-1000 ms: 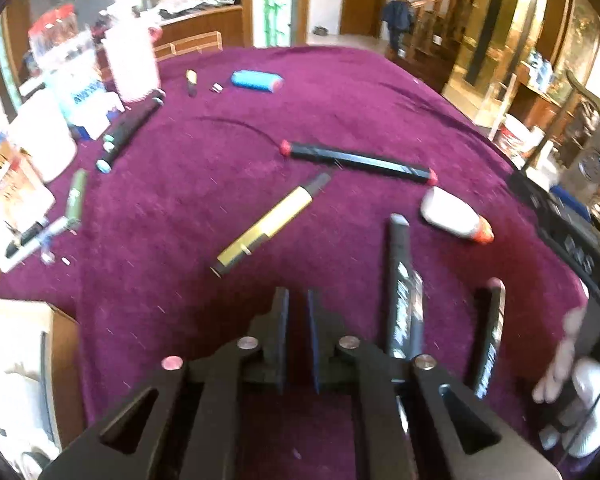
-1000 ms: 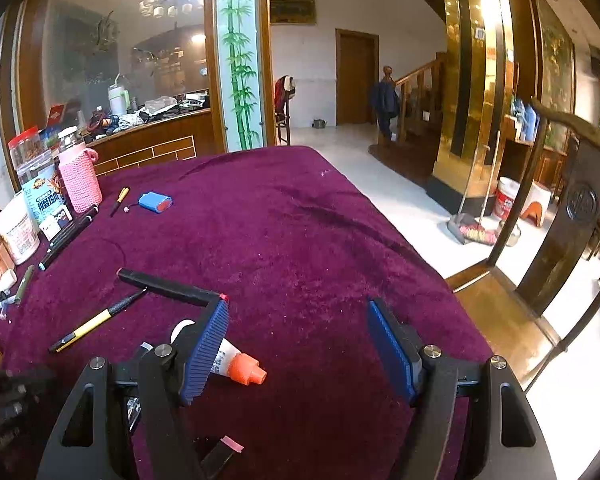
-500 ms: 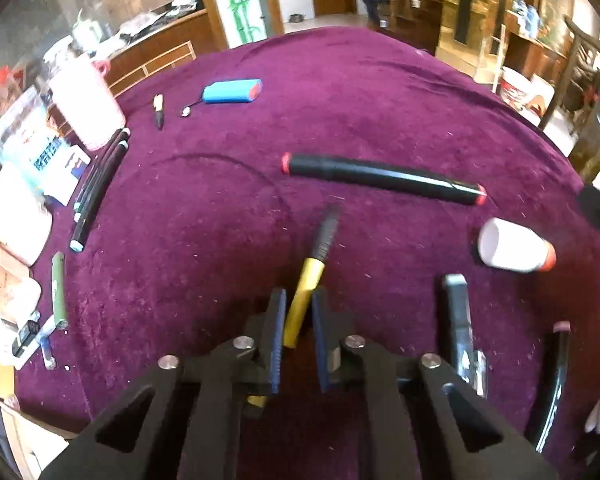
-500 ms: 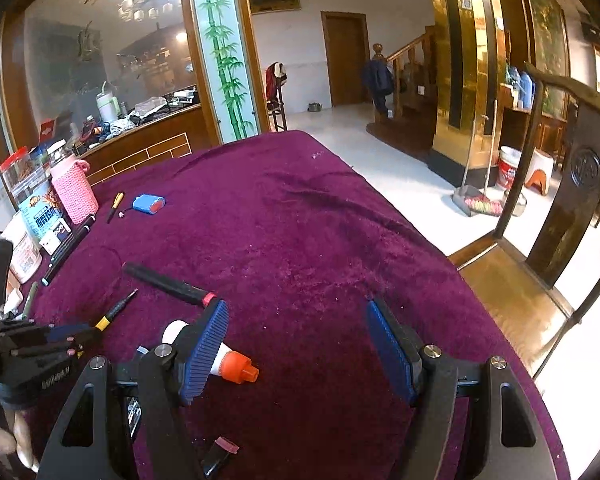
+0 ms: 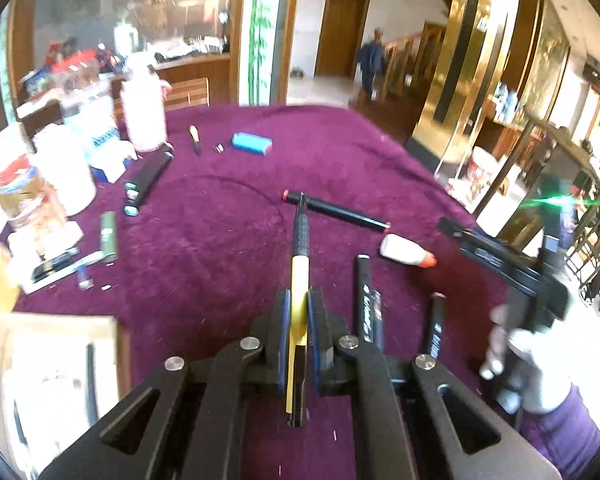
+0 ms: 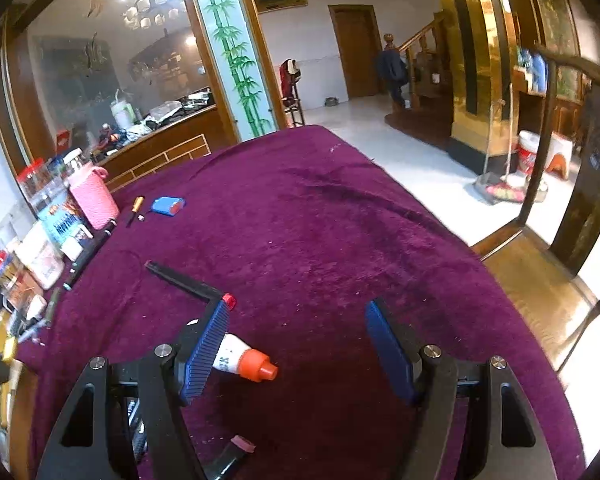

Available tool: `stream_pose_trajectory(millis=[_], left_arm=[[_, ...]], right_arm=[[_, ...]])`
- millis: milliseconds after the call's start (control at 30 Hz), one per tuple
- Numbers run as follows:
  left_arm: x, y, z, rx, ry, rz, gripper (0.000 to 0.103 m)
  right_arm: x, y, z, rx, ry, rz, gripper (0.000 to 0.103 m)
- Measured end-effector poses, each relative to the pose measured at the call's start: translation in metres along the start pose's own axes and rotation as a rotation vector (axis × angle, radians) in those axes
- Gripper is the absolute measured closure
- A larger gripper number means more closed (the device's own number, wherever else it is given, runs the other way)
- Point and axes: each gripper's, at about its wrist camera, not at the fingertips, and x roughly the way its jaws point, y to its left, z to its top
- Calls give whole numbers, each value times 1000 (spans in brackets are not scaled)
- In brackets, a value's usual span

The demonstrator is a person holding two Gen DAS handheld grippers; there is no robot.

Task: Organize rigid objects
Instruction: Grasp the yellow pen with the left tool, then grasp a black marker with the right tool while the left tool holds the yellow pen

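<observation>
Lifted: yellow pen [image 5: 300, 276] in left claw [image 5: 298, 304] | rear end hidden, tip perhaps blurred

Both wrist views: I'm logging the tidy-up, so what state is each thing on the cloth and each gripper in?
Left gripper: shut on the yellow pen, which is lifted off the cloth.
Yellow pen: held, tip pointing away.
Right gripper: open, nothing between its pads.
Glue bottle: lying on its side, orange cap on.
Long black marker: lying flat, red ends.
Blue case: lying flat, far side.
</observation>
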Motion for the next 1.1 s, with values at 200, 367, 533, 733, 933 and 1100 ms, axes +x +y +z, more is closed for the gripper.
stream_pose_trajectory(millis=[200,367,533,733,933,1100], left_arm=[[-63,4,-31,-21,-99,-23,95],[-86,19,-53,-51,-131,-44,95],[-98,43,-74,-136,-148,-74,95],[-113,73,-96,-199,-168,-44,95],[-137,93,-111,-223,-215,-1,95],[-149,112,-124,-248,-231,22,95]], right_arm=[[2,-18,-5,144,98,163,28],[-23,-3,-29,144,221,215,28],[-20,32,-54,27,316,124,41],[-14,79,-77,-197,311,-111,57],[-23,90,-87,-235,303,-46,88],[-34,69,-87,-78,306,147,87]])
